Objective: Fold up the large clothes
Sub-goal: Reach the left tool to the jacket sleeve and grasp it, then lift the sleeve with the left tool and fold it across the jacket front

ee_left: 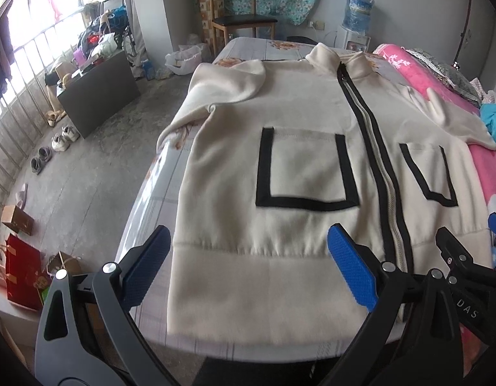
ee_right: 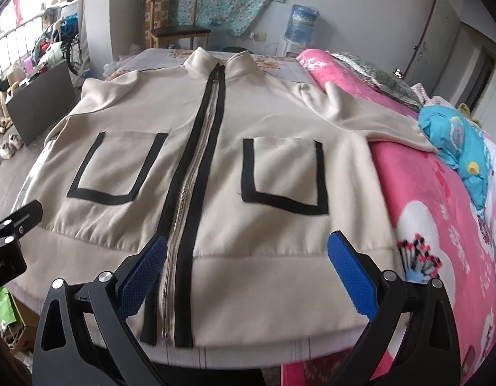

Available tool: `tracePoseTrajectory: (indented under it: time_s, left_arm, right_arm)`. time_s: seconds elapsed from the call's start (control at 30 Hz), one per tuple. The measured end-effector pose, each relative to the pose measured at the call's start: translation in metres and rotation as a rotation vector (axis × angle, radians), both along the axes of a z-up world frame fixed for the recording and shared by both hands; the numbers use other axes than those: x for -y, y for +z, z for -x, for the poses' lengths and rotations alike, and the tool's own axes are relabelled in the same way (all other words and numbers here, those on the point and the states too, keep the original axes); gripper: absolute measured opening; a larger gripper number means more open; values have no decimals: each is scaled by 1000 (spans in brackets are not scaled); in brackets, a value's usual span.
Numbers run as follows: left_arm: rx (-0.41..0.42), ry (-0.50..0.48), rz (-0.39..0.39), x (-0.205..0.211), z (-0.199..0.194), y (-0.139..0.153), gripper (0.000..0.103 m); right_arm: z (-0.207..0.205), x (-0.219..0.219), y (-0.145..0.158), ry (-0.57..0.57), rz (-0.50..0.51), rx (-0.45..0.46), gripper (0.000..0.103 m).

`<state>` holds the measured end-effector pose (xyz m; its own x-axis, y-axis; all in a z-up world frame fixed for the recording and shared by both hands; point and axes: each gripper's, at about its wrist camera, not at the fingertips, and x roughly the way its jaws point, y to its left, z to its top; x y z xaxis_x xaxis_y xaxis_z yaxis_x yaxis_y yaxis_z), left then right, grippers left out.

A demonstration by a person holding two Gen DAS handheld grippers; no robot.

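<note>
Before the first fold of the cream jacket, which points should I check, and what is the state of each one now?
1. Jacket lies flat, front up: ok.
2. Zipper closed: ok.
3. Left gripper open, holding nothing: ok.
4. Right gripper open, holding nothing: ok.
5. Right sleeve lies clear: not ok, its end reaches the blue cloth.
6. Left sleeve fully on the bed: cannot tell.

Both wrist views face the jacket [ee_left: 280,167] closely.
</note>
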<state>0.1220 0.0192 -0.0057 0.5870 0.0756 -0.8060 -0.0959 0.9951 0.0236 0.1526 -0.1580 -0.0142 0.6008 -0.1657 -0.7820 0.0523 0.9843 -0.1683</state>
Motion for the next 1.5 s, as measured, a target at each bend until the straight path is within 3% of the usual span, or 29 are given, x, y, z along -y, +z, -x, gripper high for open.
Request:
tracePoseTrajectory:
  time_s: [0.13, 0.27, 0.47, 0.7, 0.77, 0.83, 1.0, 1.13, 1.27, 1.4, 1.43, 1.5]
  left_arm:
    - [39, -11, 39, -10, -15, 0, 95]
    - [122, -33, 158, -33, -24, -1, 95]
    - [134, -22, 266, -74, -45, -1, 95]
    - [136, 130, 436, -163, -96, 3, 95]
    - [100, 182, 495, -192, -116, -6, 95]
    - [50, 253, 584, -223, -132, -24, 95]
    - [-188, 483, 1154, -298, -158, -147, 94]
    - [-289, 611, 1546, -308, -161, -245, 94]
    - [-320, 657, 1710, -288, -172, -296, 94]
    - [-369, 672, 1740, -275, -191, -323, 93]
    - [-377, 681, 1738, -277, -193, -322, 89]
    - [-395, 694, 1725, -281, -201, -326, 65]
  right_arm:
    - [-20, -6, -2, 56, -24, 13, 97]
    - [-37, -13, -2, 145, -73, 47, 97]
    - [-61, -32, -7, 282, -153, 43, 97]
    - [-87, -56, -19, 369, -205, -5, 97]
    - [-91, -61, -20, 379, -214, -13, 97]
    - [-94, -65, -20, 386, -215, -15, 97]
    - [-98, -71, -23, 389, -208, -38, 97]
    - [-99, -74, -33, 370, -180, -86, 97]
    - [-102, -71, -33, 333, -179, -105, 97]
    - [-104, -67, -32, 283, -188, -109, 97]
    - [-105, -67, -33, 273, -190, -114, 97]
    - [-106, -65, -35, 254, -200, -120, 97]
